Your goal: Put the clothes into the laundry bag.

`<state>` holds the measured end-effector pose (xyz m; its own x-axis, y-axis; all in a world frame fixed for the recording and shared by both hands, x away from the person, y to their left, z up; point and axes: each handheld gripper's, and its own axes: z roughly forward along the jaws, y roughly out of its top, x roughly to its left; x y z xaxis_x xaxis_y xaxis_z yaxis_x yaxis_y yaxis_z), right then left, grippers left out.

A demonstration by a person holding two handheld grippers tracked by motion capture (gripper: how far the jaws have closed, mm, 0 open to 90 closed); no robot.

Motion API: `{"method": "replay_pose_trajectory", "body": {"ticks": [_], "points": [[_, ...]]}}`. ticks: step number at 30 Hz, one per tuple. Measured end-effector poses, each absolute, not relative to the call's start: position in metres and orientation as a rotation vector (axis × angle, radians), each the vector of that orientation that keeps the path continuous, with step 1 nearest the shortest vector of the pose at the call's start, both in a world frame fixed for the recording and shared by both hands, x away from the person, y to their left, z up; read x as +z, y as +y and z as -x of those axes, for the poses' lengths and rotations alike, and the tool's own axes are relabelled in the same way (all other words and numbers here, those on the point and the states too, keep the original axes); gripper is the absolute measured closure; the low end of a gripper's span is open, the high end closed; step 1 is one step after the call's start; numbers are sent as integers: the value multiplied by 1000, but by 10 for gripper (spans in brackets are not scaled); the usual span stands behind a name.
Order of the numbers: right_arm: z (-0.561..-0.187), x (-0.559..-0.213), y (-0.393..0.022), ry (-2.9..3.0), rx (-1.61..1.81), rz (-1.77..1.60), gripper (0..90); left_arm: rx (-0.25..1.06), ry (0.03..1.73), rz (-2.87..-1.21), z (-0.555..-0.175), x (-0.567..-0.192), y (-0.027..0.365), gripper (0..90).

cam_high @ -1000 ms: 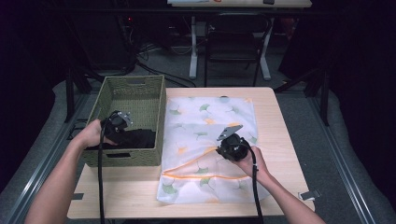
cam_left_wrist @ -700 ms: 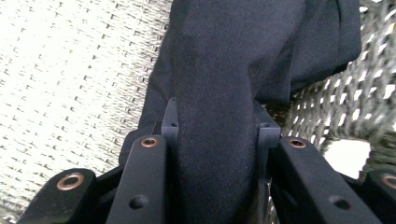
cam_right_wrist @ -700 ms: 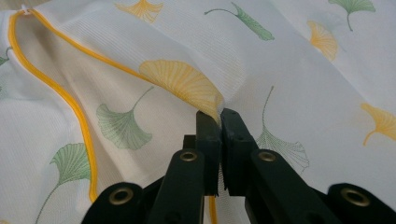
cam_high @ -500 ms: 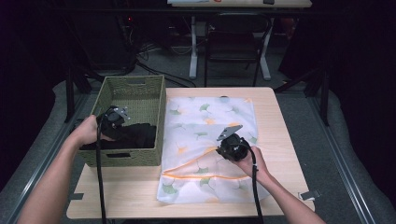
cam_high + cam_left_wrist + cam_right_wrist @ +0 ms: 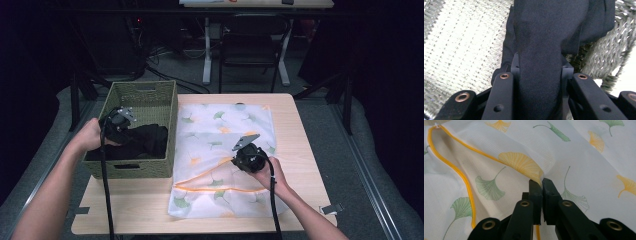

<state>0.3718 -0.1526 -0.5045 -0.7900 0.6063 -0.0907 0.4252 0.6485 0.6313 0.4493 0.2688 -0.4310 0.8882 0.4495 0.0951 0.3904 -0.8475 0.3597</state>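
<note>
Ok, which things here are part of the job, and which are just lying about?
In the job:
- black cloth garment, clamped in the left hand-held gripper
- green woven basket holding it
- white mesh laundry bag with ginkgo-leaf print and orange zip, pinched by the right hand-held gripper

Lying about:
- black chair behind the wooden table

White mesh bag (image 5: 225, 150) with green and orange leaves, black garment (image 5: 142, 142), green woven basket (image 5: 145, 95).

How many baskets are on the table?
1. The green woven basket stands on the left part of the table, beside the leaf-print laundry bag, with dark cloth inside.
</note>
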Motion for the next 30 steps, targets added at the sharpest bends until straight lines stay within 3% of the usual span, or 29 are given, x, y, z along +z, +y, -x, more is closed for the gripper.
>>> {"method": "replay_pose_trajectory", "body": {"ticks": [30], "points": [[-372,-505,-152,2578,876,-825,870,413,741,-2732,-427,-352,253,683]]}}
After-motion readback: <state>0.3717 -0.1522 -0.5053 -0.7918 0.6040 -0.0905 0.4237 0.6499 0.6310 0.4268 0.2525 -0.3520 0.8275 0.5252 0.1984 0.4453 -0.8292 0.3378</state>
